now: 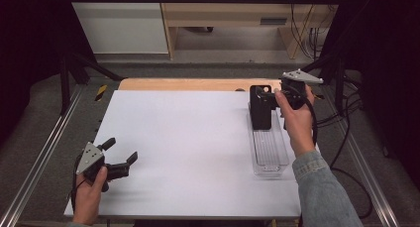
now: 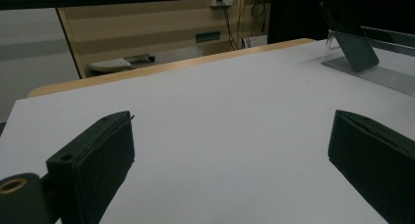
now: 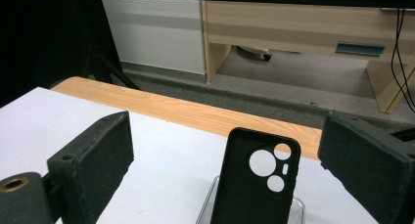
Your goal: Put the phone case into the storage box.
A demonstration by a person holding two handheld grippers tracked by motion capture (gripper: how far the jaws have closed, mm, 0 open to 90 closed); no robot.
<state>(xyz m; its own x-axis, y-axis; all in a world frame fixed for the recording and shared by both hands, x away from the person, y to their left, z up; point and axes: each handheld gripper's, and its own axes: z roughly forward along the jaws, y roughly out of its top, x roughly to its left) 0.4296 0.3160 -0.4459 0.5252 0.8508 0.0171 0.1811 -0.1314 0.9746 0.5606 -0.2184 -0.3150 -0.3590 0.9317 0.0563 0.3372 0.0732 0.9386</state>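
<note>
We see the black rubbery phone case (image 3: 257, 180) standing upright at the far end of the clear plastic tray (image 1: 270, 152), between the spread jaws of our right tool (image 1: 267, 94), untouched. Our left tool (image 1: 121, 152) hangs released over the white counter (image 1: 188, 138).

matt black phone case (image 3: 257, 180), clear glossy plastic tray (image 1: 270, 155), matt white table (image 1: 188, 147).

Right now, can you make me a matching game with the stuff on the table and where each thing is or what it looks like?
Things:
1. phone case
2. clear tray
3. left claw
4. right claw

Descriptions:
A. open, at the table's near left edge
B. see-through, lying along the table's right side
C. black, standing up at the tray's far end
D. open, jaws either side of the case

Pairs: 1-C, 2-B, 3-A, 4-D
</note>
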